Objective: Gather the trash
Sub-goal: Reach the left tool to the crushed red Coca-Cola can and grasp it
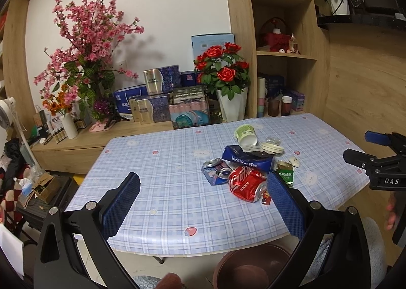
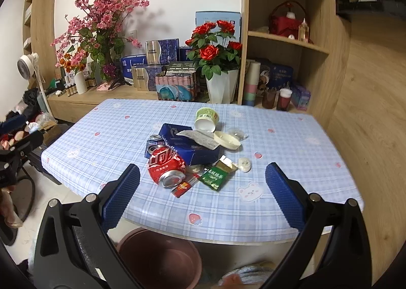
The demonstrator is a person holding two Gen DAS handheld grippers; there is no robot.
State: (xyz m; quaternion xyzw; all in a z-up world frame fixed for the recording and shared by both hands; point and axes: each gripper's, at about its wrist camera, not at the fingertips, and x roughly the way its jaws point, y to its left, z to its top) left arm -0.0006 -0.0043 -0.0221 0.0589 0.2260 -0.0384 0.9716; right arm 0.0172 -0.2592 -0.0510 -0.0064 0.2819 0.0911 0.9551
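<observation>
The bench (image 2: 121,124) with its blue checked cover carries a pile of trash near the middle, a brown bin (image 2: 159,258) on the floor under its near edge. Both tools, left (image 1: 203,197) and right (image 2: 203,187), hover wide open and empty. Blue box (image 2: 195,149), crushed red can (image 2: 165,164), green packet (image 2: 215,174)

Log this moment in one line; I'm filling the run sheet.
left gripper: open | right gripper: open | trash pile: on table | bin: below

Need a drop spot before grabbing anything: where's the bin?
The brown bin sits on the floor under the table's near edge, bottom centre in both wrist views, just below the crushed red can.
</observation>
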